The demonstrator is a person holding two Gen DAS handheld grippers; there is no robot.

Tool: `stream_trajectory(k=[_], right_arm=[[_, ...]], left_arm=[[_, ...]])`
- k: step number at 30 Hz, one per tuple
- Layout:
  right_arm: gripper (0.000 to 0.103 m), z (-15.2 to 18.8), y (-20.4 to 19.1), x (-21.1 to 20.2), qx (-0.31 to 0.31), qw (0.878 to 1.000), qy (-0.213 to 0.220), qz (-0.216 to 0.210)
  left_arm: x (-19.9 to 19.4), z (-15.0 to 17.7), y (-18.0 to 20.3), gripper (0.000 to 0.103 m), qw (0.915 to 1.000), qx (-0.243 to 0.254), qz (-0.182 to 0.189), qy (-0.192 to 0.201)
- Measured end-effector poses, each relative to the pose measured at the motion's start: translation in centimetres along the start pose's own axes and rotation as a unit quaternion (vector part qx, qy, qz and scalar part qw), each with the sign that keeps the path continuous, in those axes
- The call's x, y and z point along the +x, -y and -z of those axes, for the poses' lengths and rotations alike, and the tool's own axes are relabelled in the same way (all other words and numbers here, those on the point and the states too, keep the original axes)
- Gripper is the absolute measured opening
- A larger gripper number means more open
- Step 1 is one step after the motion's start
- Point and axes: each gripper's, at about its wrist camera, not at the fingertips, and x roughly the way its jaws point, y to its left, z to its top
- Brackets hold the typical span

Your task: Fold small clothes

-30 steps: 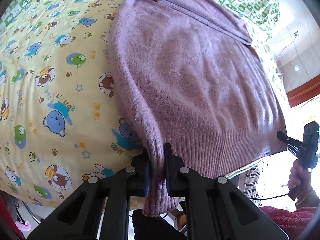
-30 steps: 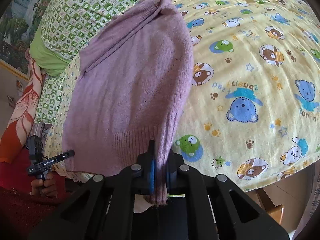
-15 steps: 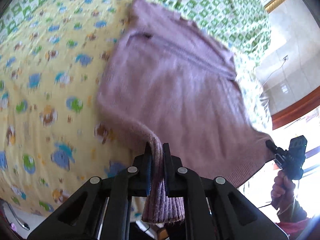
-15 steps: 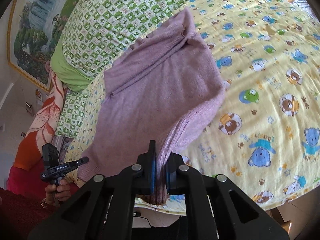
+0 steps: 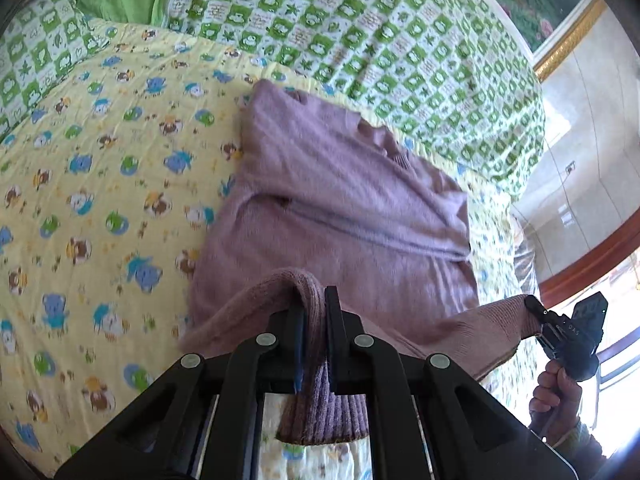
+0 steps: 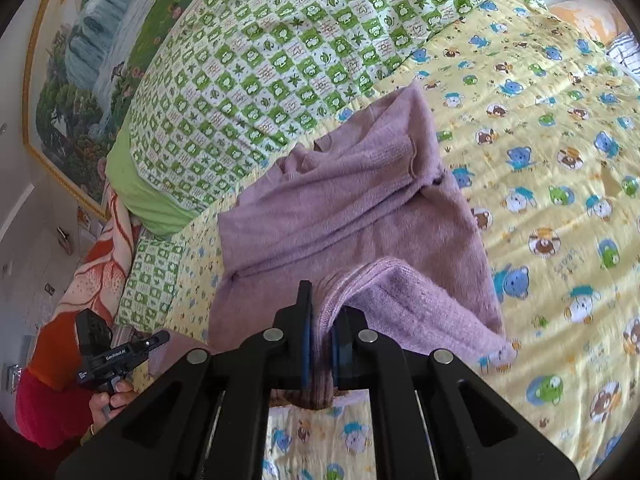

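Two black plastic grippers each pinch a corner of the ribbed hem of a mauve knitted sweater [image 5: 344, 184]. Nearest in the left wrist view, the left gripper [image 5: 314, 312] has its flat fingers clamped together on a thick fold of that ribbing, and a stubby end of the knit hangs below them toward the lens. In the right wrist view the right gripper [image 6: 324, 316] is likewise closed tight on the opposite hem corner, the soft fuzzy fabric bunched into a rounded ridge between blue-lined pads.

Between the two corners the hem is lifted and sags in a shallow curve above the sweater's body. Beyond the hem, the rest of the sweater lies flat on a yellow quilted bedspread [image 5: 100, 184] printed with small cartoon bears and frogs, a sleeve folded straight across its middle as a long raised band. Past the sweater's collar lies a green-and-white checked blanket [image 6: 248, 68], softly creased, and past that a gold-framed landscape painting [image 6: 76, 68].
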Motion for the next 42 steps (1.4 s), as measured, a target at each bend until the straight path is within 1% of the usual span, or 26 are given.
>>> stream_trajectory(k=[7,12,17,22,25,29,32,35,40,42], right_arm=[[0.008,-6.5,-0.1,3.6,0.004,1.0,0.031,0.003],[0.008,-10.9,-0.1,6.8,0.005,0.999,0.044,0.003],[0.008,-14.0,0.6,10.1,0.008,0.999,0.043,0.01],[0.008,-16.1,1.9,12.6,0.014,0.999,0.038,0.018],[0.008,-17.2,2.9,14.0,0.019,0.999,0.034,0.026],[0.008,-18.2,4.8,16.3,0.037,0.998,0.021,0.042],[0.008,-18.6,5.9,18.3,0.036,0.997,0.006,0.061],[0.008,-18.8,6.6,19.7,0.037,0.997,-0.001,0.073],[0.009,-18.9,7.3,21.1,0.044,0.995,-0.002,0.087],[0.01,-19.0,7.3,21.2,0.05,0.995,-0.001,0.086]], left_arm=[[3.0,-6.5,0.9,0.006,0.9994,-0.01,-0.001,0.032],[6.3,-11.9,1.8,0.006,0.9986,-0.017,-0.008,0.05],[9.4,-15.2,1.8,0.006,0.9983,-0.025,-0.017,0.05],[12.3,-17.9,1.4,0.006,0.998,-0.033,-0.023,0.049],[13.8,-19.1,1.2,0.006,0.9979,-0.031,-0.03,0.049],[17.3,-20.5,-0.7,0.006,0.9971,-0.053,-0.044,0.031],[19.3,-20.8,-2.0,0.006,0.9959,-0.073,-0.051,0.019],[20.7,-20.8,-2.7,0.006,0.9955,-0.072,-0.061,0.01],[21.5,-21.0,-3.0,0.009,0.9952,-0.066,-0.072,-0.003],[21.0,-21.1,-2.7,0.01,0.9957,-0.063,-0.068,-0.005]])
